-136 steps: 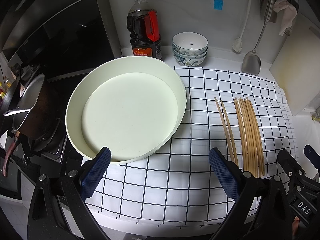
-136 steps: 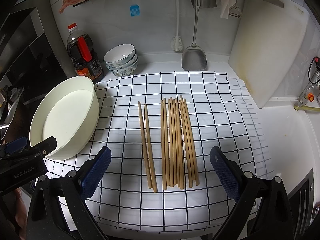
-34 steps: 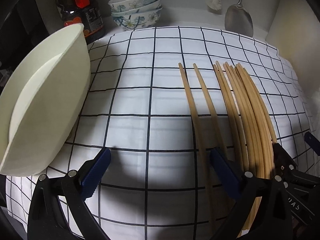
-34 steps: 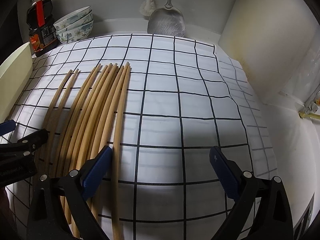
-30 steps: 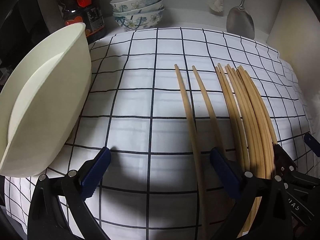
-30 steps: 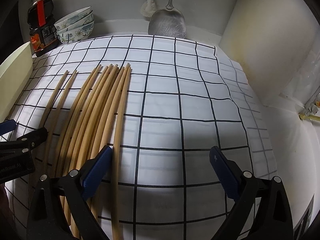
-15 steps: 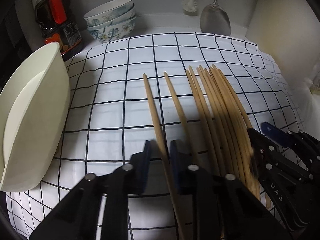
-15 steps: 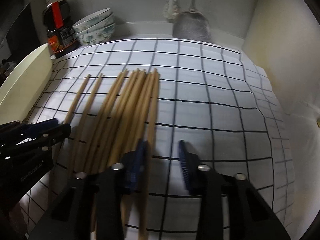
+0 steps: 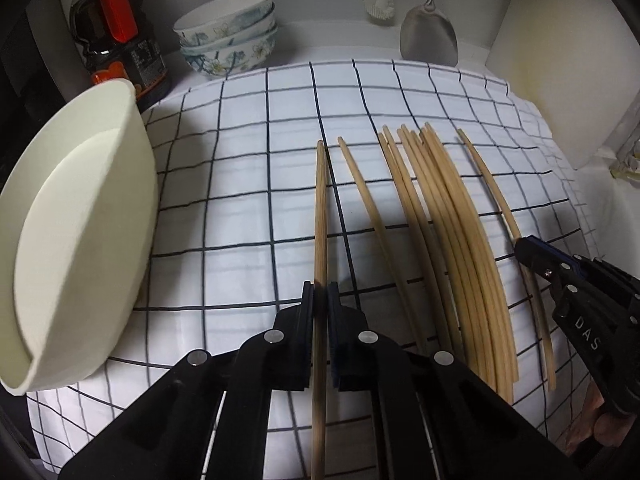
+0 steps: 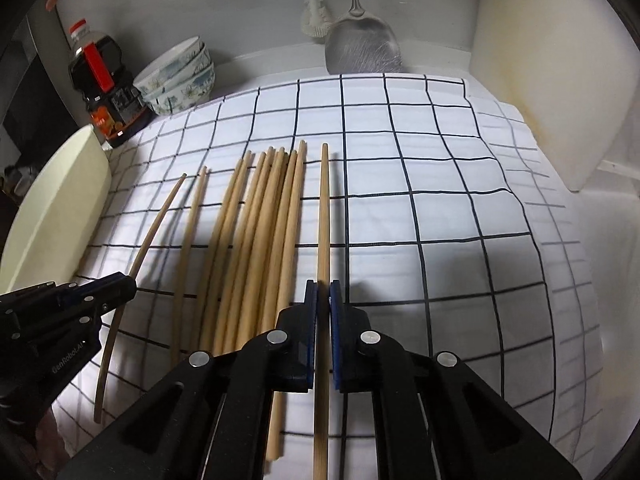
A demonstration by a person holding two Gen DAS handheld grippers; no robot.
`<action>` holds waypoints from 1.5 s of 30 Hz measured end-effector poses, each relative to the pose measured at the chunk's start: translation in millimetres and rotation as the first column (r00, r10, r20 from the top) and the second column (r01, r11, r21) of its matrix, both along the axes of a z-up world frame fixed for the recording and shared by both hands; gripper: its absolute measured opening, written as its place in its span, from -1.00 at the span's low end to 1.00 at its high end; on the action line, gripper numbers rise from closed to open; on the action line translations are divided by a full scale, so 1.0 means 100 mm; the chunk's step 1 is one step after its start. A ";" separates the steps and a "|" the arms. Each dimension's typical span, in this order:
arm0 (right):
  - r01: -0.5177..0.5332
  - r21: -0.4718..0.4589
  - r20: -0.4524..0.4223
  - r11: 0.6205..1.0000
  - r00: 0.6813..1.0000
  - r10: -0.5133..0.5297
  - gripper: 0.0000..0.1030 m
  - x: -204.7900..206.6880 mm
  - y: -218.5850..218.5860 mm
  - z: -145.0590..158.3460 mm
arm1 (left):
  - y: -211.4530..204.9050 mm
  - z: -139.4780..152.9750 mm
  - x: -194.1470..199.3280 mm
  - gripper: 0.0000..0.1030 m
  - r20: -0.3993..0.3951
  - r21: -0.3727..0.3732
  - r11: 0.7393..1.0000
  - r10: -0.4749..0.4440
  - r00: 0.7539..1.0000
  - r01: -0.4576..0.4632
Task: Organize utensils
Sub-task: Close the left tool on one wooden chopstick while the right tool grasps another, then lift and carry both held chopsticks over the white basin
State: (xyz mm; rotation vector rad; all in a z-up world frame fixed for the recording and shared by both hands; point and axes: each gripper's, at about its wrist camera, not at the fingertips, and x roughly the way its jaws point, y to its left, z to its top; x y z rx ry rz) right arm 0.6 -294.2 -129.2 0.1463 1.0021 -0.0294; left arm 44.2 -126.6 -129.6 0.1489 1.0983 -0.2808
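Observation:
Several wooden chopsticks [image 9: 448, 216] lie side by side on a white cloth with a black grid [image 9: 248, 200]. My left gripper [image 9: 320, 290] is shut on the leftmost chopstick [image 9: 321, 208], which points away from me. My right gripper [image 10: 323, 286] is shut on the rightmost chopstick [image 10: 324, 216], set a little apart from the bundle [image 10: 260, 216]. The right gripper also shows in the left wrist view [image 9: 524, 246], and the left gripper in the right wrist view [image 10: 128, 282]. A cream round basin [image 9: 80, 216] stands at the cloth's left edge.
At the back stand a dark sauce bottle [image 9: 116, 44], stacked patterned bowls [image 9: 228, 36], a hanging brush [image 9: 380, 0] and a metal spatula [image 9: 428, 40]. A pale cutting board [image 10: 540, 80] leans at the right. The cloth ends near the front counter edge.
Both grippers came down over the chopsticks and closed, the left on the leftmost one and the right on the rightmost one. The rightmost chopstick now sits apart from the bundle.

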 end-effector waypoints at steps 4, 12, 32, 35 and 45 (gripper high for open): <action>0.009 0.010 0.025 1.000 1.000 -0.010 -0.88 -0.09 0.08 0.20 | 0.09 0.26 -0.02 -0.86 0.031 -0.031 0.999 -0.012 0.999 0.013; -0.041 0.005 0.094 0.999 0.995 0.040 -0.88 -0.13 0.44 0.68 | 0.42 0.90 -0.06 -0.86 0.124 -0.103 0.994 -0.016 0.992 0.029; -0.403 0.097 0.145 0.910 0.910 0.387 -0.88 0.62 2.54 0.94 | 2.52 1.20 0.16 -0.86 0.164 -0.095 0.951 0.308 0.937 -0.295; -0.430 0.116 0.126 0.895 0.900 0.416 -0.88 0.76 2.78 0.88 | 2.65 1.11 0.23 -0.86 0.153 -0.091 0.947 0.319 0.935 -0.308; -0.388 0.120 0.038 0.914 0.922 0.386 -0.88 1.13 3.07 0.57 | 2.77 0.76 0.53 -0.86 0.113 -0.086 0.952 0.303 0.946 -0.295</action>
